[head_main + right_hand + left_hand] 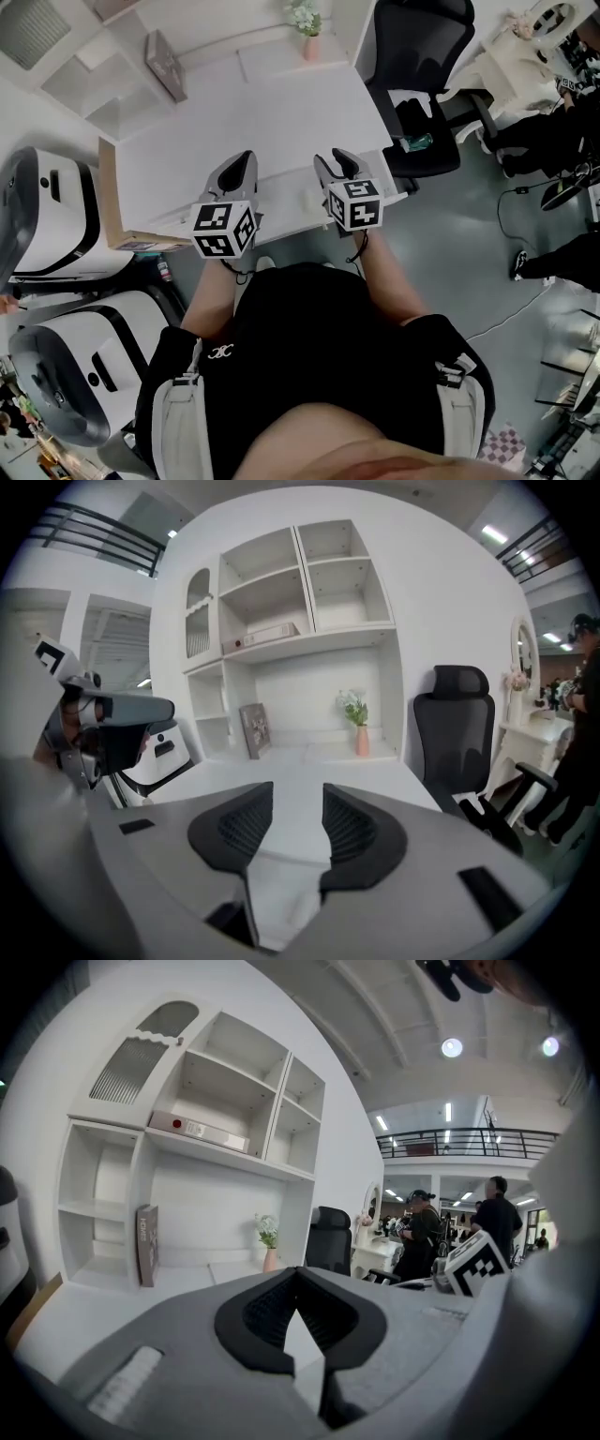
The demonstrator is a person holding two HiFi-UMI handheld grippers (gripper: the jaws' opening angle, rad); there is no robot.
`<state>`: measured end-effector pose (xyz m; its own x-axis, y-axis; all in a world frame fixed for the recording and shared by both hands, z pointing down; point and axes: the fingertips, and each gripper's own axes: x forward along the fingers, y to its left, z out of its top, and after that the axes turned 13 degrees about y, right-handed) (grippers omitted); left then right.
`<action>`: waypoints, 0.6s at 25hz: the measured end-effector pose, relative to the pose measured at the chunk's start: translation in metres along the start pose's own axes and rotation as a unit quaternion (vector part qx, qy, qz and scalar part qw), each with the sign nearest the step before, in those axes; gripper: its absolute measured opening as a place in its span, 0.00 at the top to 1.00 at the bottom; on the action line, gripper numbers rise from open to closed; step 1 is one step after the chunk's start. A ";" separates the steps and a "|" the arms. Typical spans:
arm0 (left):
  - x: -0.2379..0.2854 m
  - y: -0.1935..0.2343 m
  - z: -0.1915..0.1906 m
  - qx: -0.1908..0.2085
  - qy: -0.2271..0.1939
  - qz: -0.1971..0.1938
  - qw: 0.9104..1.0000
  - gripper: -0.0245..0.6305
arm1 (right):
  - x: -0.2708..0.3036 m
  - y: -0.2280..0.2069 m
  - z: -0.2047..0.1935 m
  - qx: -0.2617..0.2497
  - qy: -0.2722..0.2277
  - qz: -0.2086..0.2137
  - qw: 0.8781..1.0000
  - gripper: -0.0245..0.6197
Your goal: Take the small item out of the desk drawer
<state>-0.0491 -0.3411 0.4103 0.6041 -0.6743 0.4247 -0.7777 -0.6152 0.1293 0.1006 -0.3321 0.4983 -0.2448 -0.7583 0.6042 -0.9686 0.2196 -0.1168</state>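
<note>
Left claw (298, 1283) is sitting clenched, tips together on nothing. Right claw (298, 810) is hanging released, with only bare worktop (253, 122) showing through the gap. Both are hovering at the worktop's near edge.

The drawer and the small item are not showing in any view. I'm judging the item is lying inside, under that edge.

Risks I'm weighing:
- Reaching in blind, a claw could be knocking the edge or skidding off the drawer front.
- A small item could be popping out of a hasty pinch and dropping to the floor.

The office chair (422, 56) is crowding the right corner. The vase of flowers (307, 28) and the leaning book (167, 66) are sitting well back, blocking nothing.
</note>
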 end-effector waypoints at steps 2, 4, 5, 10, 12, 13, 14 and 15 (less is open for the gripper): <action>0.002 0.003 -0.002 -0.001 0.002 0.000 1.000 0.94 | 0.014 0.000 -0.013 0.015 0.027 0.017 0.999 0.73; 0.002 0.007 -0.005 -0.005 0.002 0.001 1.000 0.94 | 0.029 0.001 -0.027 0.031 0.048 0.037 0.998 0.73; 0.001 0.010 -0.006 -0.007 0.003 0.003 1.000 0.94 | 0.036 0.001 -0.034 0.032 0.061 0.042 0.997 0.73; -0.004 0.023 -0.013 -0.016 0.004 0.013 1.000 0.94 | 0.063 -0.004 -0.068 0.027 0.145 0.040 0.988 0.72; -0.008 0.028 -0.016 -0.019 0.005 0.018 1.000 0.94 | 0.072 -0.006 -0.079 0.026 0.168 0.037 0.985 0.72; -0.010 0.031 -0.018 -0.020 0.005 0.021 1.000 0.94 | 0.076 -0.007 -0.086 0.026 0.180 0.035 0.983 0.72; -0.013 0.033 -0.019 -0.021 0.006 0.023 0.999 0.94 | 0.081 -0.007 -0.093 0.027 0.192 0.035 0.980 0.72; -0.016 0.035 -0.021 -0.023 0.006 0.026 0.999 0.94 | 0.085 -0.008 -0.100 0.030 0.205 0.035 0.978 0.72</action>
<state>-0.0895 -0.3434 0.4269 0.5605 -0.7001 0.4424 -0.8154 -0.5599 0.1469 0.0914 -0.3372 0.6293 -0.2845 -0.4296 0.8570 -0.9538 0.2170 -0.2079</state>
